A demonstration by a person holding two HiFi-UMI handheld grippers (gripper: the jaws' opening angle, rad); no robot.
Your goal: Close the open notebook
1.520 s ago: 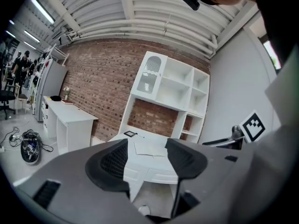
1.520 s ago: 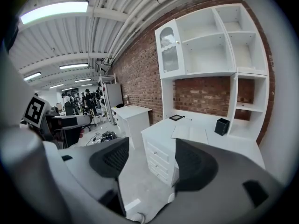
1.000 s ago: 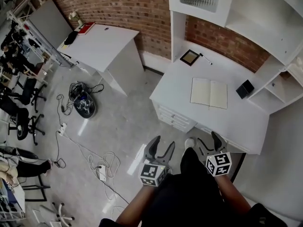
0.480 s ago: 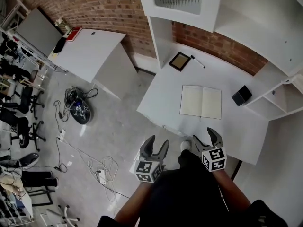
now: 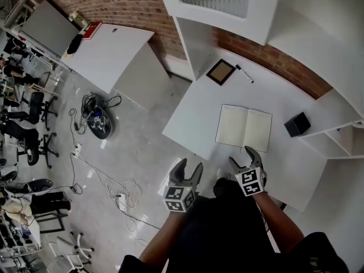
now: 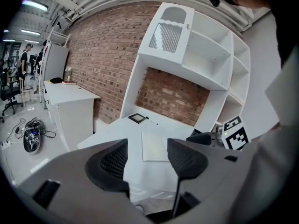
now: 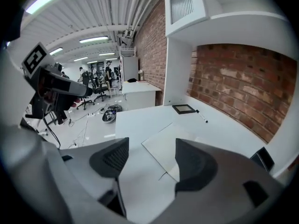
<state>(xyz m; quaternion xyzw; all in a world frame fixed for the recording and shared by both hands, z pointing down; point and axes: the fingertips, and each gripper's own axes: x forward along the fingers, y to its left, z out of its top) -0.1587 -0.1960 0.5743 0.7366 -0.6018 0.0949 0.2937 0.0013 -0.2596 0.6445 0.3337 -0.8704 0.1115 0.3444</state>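
Note:
An open notebook (image 5: 244, 128) with blank cream pages lies flat on the white desk (image 5: 196, 118); it also shows as the notebook (image 6: 154, 147) in the left gripper view and the notebook (image 7: 166, 146) in the right gripper view. My right gripper (image 5: 244, 156) is open at the desk's near edge, just short of the notebook's near side. My left gripper (image 5: 188, 171) is open too, off the desk's left front corner, over the floor. Neither holds anything.
A framed picture (image 5: 220, 71) and a black pen (image 5: 245, 74) lie at the back of the desk, a small black box (image 5: 297, 124) at its right. White shelving (image 5: 239, 7) overhangs the desk. Cables (image 5: 114, 189) trail on the floor; a second white table (image 5: 108, 53) stands to the left.
The view has closed in on the desk. My right gripper has come forward to the desk's near edge by the notebook; the left gripper stays beside the desk's corner.

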